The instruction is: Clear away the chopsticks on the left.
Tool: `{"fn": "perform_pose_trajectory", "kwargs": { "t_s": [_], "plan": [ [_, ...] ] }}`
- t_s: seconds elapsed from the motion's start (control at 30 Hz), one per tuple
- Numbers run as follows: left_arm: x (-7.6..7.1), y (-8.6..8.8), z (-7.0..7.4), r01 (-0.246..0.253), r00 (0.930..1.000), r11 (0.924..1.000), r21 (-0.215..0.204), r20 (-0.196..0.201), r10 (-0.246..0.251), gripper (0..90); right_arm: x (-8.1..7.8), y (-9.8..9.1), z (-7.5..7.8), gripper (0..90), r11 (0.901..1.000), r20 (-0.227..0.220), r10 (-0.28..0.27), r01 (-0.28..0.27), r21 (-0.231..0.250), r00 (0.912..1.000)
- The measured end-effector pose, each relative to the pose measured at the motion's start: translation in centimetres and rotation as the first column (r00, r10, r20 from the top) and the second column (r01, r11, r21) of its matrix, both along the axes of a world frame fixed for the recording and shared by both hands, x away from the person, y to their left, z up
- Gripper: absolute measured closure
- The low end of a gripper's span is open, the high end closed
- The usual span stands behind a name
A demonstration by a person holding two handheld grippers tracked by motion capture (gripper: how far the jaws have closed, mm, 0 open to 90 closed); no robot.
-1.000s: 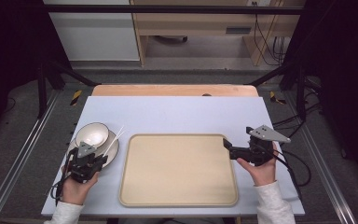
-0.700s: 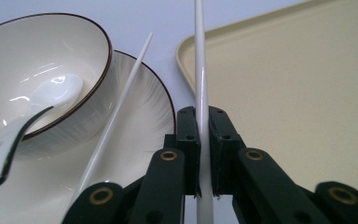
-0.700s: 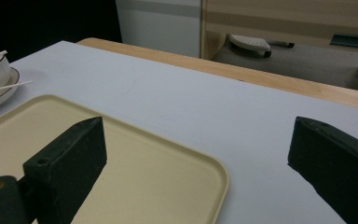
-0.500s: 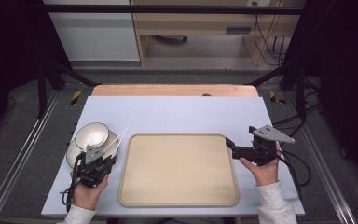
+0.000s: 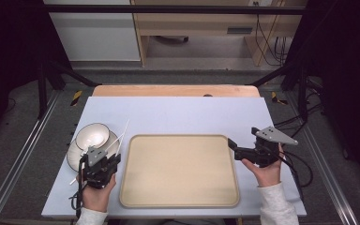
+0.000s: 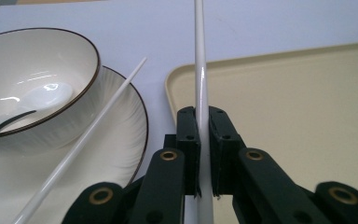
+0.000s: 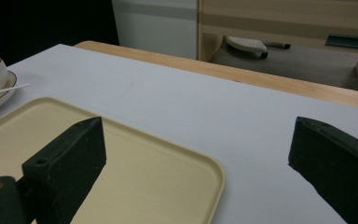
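White porcelain fills my left side: a shallow white plate with a thin dark rim (image 6: pixel 121 154) lies on the pale blue tabletop (image 5: pixel 183 112), and a white bowl with the same dark rim (image 6: pixel 32 74) sits on it, holding a white ceramic spoon (image 6: pixel 37 100). One slim white chopstick (image 6: pixel 81 144) rests slanted across the plate beside the bowl. My left gripper (image 6: pixel 204 144) has its jaws closed tight on a second white chopstick (image 6: pixel 200 70), which points away over the table, just beside the corner of the flat beige plastic tray (image 5: pixel 180 171). Nothing lies in that tray. My right gripper (image 7: pixel 196 158) hangs over the tray's right edge with its jaws spread wide, holding nothing.
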State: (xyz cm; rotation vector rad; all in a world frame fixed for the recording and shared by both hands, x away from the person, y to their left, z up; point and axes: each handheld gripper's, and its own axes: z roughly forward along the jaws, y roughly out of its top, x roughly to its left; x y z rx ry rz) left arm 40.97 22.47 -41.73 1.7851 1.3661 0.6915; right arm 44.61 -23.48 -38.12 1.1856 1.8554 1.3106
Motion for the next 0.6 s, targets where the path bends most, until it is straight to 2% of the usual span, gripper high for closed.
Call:
{"fn": "perform_pose_trajectory", "kwargs": {
  "t_s": [0.23,0.33,0.47,0.6],
  "plan": [
    [0.3,-1.4,-0.3,-0.021,0.9998,0.9994,-0.028,0.002,0.021,84.3,-0.1,-0.1,0.1,4.6,1.0000,0.003,0.003,-0.003,0.008,1.0000],
    [0.2,-1.9,-0.6,-0.028,0.9995,0.9965,-0.079,0.011,0.029,84.2,-0.2,-0.1,0.2,4.6,0.9999,0.005,0.003,-0.004,0.014,1.0000],
    [-0.3,-2.9,-1.7,-0.047,0.9988,0.9928,-0.110,0.006,0.048,84.2,-0.1,-0.1,0.1,4.6,0.9999,0.004,0.006,-0.006,0.011,1.0000],
    [-0.6,-3.5,-2.8,-0.066,0.9977,0.9913,-0.114,0.006,0.067,84.2,-0.1,0.1,0.0,4.7,0.9999,-0.003,0.011,-0.011,0.010,0.9999]
  ]
}}
